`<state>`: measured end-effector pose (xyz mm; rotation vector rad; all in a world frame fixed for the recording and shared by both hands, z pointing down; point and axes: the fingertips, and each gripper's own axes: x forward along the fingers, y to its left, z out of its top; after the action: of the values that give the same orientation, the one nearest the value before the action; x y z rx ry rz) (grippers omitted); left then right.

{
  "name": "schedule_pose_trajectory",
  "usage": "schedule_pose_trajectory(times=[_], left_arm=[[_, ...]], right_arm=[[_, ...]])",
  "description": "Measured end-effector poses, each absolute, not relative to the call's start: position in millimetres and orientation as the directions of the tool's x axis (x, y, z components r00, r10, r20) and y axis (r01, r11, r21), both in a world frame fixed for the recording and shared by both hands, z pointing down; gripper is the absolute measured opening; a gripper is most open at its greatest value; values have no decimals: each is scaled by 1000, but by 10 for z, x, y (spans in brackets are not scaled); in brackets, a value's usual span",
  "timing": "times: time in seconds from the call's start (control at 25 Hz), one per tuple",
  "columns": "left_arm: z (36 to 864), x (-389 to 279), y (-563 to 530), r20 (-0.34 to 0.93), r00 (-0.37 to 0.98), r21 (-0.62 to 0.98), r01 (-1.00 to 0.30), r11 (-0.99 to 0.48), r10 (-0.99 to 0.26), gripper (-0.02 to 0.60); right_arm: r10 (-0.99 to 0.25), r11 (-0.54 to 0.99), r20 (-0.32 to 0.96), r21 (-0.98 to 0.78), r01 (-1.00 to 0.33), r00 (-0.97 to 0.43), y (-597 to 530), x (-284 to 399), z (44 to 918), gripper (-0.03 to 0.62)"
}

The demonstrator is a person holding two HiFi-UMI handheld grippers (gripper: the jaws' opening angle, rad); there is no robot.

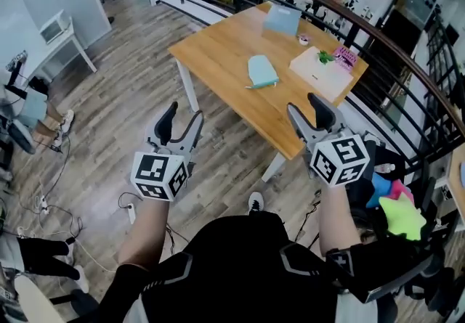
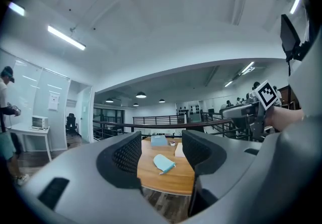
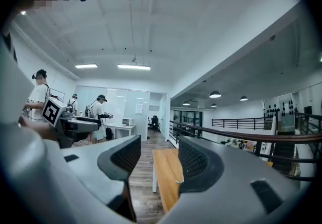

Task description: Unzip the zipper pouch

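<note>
Both grippers empty and held short of the table; the unzipping is not yet begun.

The jaws of the left gripper [image 1: 182, 120] and the right gripper [image 1: 308, 112] stand apart, with only air between their black ribbed pads. Well ahead of both, the soft pale-teal fabric zipper pouch [image 1: 262, 71] lies flat on the smooth light-wood rectangular table [image 1: 218, 53], near a flat white box [image 1: 321, 72]. A thin tab at its near corner is possibly the zip pull, but it is too small to be sure. This looks like the approach. Next, one gripper likely must pin the limp cloth while the other pinches the small pull.
</note>
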<state>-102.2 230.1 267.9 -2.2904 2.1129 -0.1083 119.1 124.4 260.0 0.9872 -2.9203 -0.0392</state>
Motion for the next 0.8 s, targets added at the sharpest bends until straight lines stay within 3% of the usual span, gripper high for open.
schedule_pose_trajectory(times=[0.8], left_arm=[[2710, -489, 26, 107, 114, -106, -986, -125, -988, 255]], right_arm=[[-571, 820, 71, -4, -572, -818, -763, 1669, 2814, 241]])
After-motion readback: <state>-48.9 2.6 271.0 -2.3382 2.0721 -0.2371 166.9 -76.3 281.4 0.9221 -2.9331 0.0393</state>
